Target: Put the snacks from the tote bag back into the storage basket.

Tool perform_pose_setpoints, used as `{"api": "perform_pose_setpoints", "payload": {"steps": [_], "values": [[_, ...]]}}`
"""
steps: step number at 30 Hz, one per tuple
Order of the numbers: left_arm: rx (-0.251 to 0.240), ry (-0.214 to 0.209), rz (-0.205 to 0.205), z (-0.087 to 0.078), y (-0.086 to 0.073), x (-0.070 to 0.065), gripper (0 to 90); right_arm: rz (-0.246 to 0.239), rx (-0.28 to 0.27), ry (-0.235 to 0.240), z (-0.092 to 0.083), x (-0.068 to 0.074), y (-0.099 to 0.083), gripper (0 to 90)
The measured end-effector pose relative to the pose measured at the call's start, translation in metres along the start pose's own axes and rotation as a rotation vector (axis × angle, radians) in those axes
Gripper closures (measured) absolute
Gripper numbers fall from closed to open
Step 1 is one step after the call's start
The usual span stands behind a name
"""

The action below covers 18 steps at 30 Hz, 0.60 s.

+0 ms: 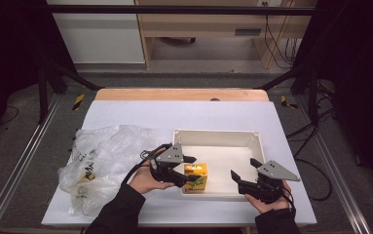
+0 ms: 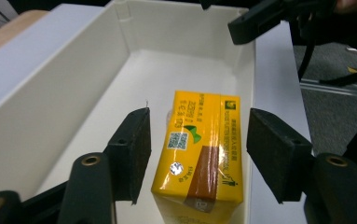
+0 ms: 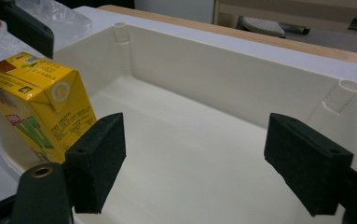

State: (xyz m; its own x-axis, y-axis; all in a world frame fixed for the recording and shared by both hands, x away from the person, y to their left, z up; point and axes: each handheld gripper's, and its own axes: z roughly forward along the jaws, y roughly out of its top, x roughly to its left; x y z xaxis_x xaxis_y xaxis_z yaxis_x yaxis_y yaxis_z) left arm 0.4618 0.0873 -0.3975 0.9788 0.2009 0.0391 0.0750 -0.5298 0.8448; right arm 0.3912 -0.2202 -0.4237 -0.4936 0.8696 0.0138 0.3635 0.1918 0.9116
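Tabletop [image 1: 125, 114], covered in white, carries a crumpled clear plastic bag [image 1: 101, 161] at its left and a shallow cream plastic bin [image 1: 218, 138] to the right of centre. Yellow juice carton [image 1: 195, 177] stands upright inside the bin, at the near left corner, close against the near wall. Left tongs [image 1: 190, 169] straddle the carton from the left side of the bin; in the left gripper view the two black pads [image 2: 136, 149] stand a little clear of the carton [image 2: 199, 149] on both faces, so the tongs are released and the carton rests on the bin floor by its own weight. Right tongs [image 1: 245, 171] hover over the near right part of the bin, spread wide, nothing between them; the right gripper view looks between the jaws at bare bin floor [image 3: 190, 154], with the carton [image 3: 41, 105] off to the side. Judgement: the step in hand is setting the carton down in the bin and letting go. To do it well, draw the left tongs straight back along their own line, keeping both pads off the carton faces so it is not dragged or tipped, and lift clear of the bin wall before swinging toward the bag. Risk: one pad catching a carton edge.
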Motion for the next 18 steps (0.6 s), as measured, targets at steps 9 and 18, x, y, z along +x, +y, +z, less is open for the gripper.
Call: {"api": "perform_pose_setpoints", "payload": {"steps": [9, 18], "values": [[-0.020, 0.146, -0.097, -0.039, 0.002, -0.004, 27.9, 0.006, -0.008, -0.009, -0.001, -0.001, 0.000, 20.6], [-0.034, 0.291, -0.171, -0.077, -0.015, -0.013, 25.3, 0.010, -0.005, -0.020, -0.002, -0.004, -0.002, 20.5]]}}
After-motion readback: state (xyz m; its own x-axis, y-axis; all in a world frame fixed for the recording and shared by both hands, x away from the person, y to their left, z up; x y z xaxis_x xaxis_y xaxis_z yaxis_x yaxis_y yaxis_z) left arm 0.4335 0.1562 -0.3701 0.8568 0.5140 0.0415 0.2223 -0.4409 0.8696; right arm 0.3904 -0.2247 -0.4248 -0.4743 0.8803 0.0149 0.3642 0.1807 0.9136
